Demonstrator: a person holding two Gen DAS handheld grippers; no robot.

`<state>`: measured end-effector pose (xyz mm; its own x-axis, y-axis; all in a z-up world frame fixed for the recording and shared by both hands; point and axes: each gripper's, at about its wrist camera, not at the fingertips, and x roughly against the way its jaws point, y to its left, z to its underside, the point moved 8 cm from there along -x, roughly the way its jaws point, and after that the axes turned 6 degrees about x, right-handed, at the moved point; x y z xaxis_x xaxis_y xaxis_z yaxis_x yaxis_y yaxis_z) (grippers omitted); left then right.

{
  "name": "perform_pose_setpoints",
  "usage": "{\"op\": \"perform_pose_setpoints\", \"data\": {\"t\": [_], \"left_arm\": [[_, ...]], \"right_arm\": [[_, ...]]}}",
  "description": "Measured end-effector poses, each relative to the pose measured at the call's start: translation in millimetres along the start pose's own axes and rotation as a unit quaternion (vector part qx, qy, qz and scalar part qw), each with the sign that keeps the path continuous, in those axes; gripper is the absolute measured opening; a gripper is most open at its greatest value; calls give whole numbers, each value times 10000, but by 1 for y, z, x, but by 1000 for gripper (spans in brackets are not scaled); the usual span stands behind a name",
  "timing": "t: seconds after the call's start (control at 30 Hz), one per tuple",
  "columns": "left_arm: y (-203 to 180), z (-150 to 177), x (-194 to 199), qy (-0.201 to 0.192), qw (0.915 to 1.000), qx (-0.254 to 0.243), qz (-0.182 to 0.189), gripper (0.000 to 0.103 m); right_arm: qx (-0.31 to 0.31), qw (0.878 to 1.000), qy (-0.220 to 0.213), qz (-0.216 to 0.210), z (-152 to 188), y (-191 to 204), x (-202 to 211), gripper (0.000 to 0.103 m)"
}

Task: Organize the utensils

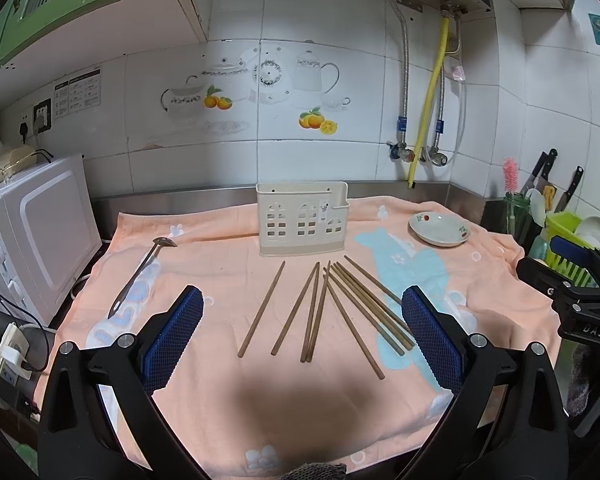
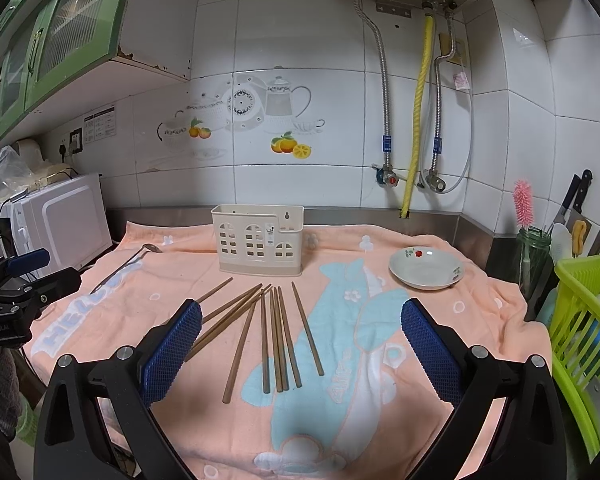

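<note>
Brown wooden chopsticks, loose on the peach towel, near of the cream slotted plastic holder. Left gripper and right gripper hover spread, empty. Nothing sorted yet; next, pinch one stick.

Two wrist fisheyes, side by side, facing the tiled back wall

Each looks forward and slightly down between its own blue-padded fingers, raised well back from the peach towel-covered counter. Both share the cream cut-out plastic utensil holder, the scattered brown wooden chopsticks and the white floral dish; each catches the other gripper at its edge.
</note>
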<state>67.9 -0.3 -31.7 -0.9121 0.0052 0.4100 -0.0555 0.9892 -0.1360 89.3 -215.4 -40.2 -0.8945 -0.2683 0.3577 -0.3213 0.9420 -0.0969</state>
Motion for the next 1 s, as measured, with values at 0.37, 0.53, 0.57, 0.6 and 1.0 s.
{"op": "perform_pose_setpoints", "data": {"t": [0.37,0.53,0.57,0.6,1.0], "left_arm": [[0,2,-2,36,10000,19,15,98],[0,3,-5,65,10000,30,6,98],[1,3,-6,70,10000,34,5,98],[1,4,-6,75,10000,39,5,98],[4,5,-10,97,9999,59,-17,98]], "right_arm": [[5,10000,17,-11,1,1,-1,97],[18,10000,39,-26,2,3,-3,97],[17,10000,47,-30,2,3,-4,97],[17,10000,53,-34,2,3,-5,97],[33,10000,86,-17,3,3,-7,97]]}}
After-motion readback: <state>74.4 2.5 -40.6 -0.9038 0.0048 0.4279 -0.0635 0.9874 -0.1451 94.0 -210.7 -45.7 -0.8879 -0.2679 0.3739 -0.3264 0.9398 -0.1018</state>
